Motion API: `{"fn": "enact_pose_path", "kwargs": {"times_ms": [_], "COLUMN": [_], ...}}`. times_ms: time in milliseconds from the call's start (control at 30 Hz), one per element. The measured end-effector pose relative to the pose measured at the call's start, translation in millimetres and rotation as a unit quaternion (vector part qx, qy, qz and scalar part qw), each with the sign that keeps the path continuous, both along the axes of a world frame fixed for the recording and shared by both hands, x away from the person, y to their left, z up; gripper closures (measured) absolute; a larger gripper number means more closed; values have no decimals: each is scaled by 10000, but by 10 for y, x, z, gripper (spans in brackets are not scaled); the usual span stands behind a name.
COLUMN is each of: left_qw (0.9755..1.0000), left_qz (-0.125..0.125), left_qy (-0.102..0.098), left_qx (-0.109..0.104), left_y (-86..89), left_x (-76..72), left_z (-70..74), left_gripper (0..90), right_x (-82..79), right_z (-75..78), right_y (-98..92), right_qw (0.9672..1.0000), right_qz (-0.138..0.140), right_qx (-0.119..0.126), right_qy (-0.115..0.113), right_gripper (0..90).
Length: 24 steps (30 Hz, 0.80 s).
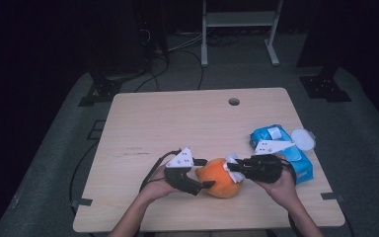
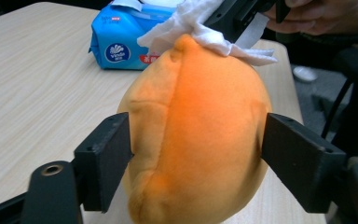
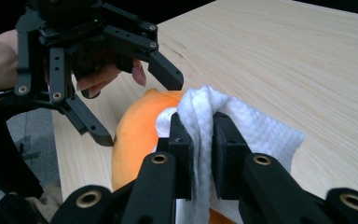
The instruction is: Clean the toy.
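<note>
Between the left hand-held gripper's (image 2: 196, 158) jaws, an orange plush fruit (image 2: 198, 135)

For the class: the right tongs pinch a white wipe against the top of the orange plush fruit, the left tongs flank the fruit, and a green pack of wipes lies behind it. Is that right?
One detail is wrong: the pack of wipes is blue, as the left gripper view shows. The rest holds: the right tongs pinch the white wipe at the orange plush fruit, and the left tongs flank it.
</note>
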<state>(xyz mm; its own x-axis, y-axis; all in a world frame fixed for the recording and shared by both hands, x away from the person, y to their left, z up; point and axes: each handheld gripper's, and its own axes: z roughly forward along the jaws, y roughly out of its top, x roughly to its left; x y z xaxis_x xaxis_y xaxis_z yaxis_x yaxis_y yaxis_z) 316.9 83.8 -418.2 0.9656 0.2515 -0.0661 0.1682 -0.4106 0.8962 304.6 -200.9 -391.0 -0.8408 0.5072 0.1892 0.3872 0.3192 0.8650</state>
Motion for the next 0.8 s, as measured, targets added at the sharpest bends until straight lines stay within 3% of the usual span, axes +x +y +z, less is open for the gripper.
{"fn": "enact_pose_path", "kwargs": {"times_ms": [67, 133, 267, 367, 533, 667, 800], "left_qw": [9999, 9999, 9992, 9986, 9992, 9997, 9991], "left_qz": [-43, -101, -91, -50, 85, 124, 142], "left_qy": [94, 55, 306, 433, 362, 190, 291], "left_qx": [-18, 48, -232, -314, -126, 16, 274], "left_y": [4, -4, -18, -27, -44, -8, 12], "left_x": [20, 29, 83, 95, 39, -20, -36], "left_z": [-59, -125, -247, -292, -127, 59, 74], "left_gripper": [210, 196, 164, 172, 416, 441, 435], "right_x": [6, 9, 36, 46, 25, 8, 48], "right_z": [3, 5, -12, -14, 27, 63, -22], "right_y": [-12, -25, -84, -72, -75, -85, -65], "right_qw": [10000, 10000, 9999, 9999, 9996, 9992, 9991], "right_qz": [5, -16, -111, -104, -217, -247, -237], "right_qx": [-15, -25, 36, 43, 172, 295, 338], "right_qy": [13, 13, 79, 73, -21, -50, 103], "right_gripper": [789, 790, 790, 789, 790, 791, 789]}}
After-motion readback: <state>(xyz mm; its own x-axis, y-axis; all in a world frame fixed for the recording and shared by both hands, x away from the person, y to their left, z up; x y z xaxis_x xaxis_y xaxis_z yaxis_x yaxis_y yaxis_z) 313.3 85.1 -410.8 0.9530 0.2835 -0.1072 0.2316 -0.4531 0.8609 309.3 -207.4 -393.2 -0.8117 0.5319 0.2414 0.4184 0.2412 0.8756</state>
